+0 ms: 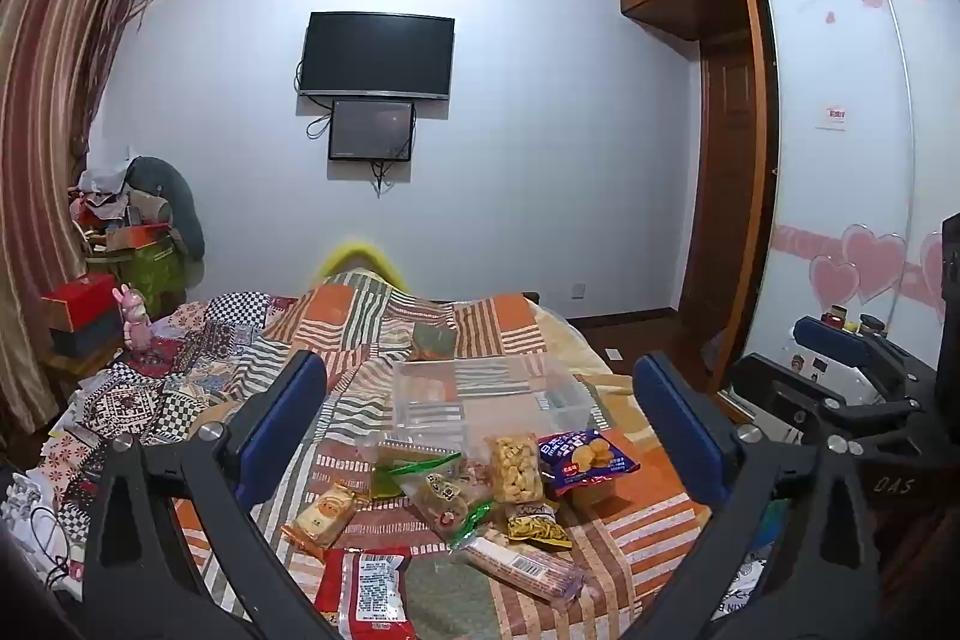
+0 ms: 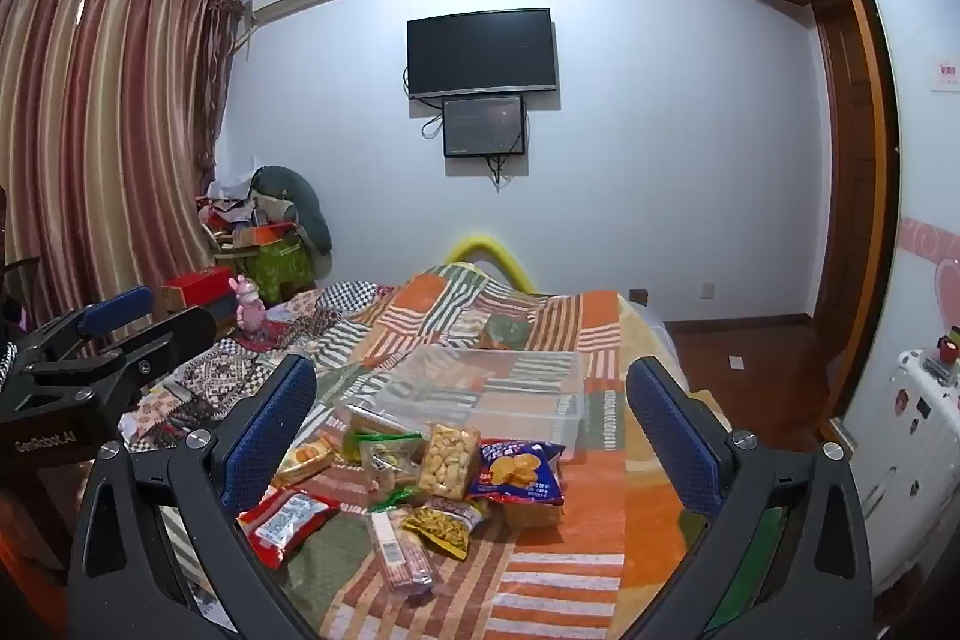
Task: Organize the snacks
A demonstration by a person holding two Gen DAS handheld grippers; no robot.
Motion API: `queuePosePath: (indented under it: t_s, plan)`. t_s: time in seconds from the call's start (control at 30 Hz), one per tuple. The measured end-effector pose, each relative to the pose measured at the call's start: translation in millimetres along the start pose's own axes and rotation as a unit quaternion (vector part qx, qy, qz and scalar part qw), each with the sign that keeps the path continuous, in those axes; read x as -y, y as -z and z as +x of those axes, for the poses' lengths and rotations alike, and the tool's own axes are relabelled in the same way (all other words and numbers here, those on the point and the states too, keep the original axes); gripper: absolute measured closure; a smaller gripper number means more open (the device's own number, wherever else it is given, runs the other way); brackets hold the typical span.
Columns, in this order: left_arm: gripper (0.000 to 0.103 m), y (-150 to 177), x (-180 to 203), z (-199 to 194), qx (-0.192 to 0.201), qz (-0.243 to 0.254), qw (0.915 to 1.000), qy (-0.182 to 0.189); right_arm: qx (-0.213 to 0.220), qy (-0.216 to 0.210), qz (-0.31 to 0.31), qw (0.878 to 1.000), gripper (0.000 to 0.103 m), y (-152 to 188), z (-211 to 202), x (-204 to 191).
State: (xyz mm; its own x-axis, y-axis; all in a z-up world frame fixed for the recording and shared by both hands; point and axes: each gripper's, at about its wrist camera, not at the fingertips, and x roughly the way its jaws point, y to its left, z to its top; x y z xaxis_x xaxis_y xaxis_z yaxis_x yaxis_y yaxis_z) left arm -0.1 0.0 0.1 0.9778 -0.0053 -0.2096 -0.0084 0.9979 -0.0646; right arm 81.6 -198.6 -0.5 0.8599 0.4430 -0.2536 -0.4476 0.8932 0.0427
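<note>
Two wrist cameras above the near end of the bed (image 1: 630, 526), both facing the wall television (image 1: 376, 55).

The left view sits left of the right one; each looks down its own spread fingers. Both share the snack pile (image 2: 420, 478), clear bin (image 2: 510, 388) and television.

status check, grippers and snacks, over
Left gripper open, empty. Right gripper open, empty. Snack packets piled before clear bin, bin empty. Nothing blocking.

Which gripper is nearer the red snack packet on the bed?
Left. The red snack packet lies just under and between the open left gripper fingers; the right gripper sits further right, with the packet by its left finger.
</note>
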Motion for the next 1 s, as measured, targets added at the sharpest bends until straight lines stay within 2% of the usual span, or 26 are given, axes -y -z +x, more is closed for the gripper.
queuePosePath:
  t_s: [1.0]
  plan:
    - [0.000,1.6,1.0,1.2,0.002,0.000,1.0000,-0.007,0.006,-0.003,0.009,1.000,0.000,-0.8,-0.6,0.8]
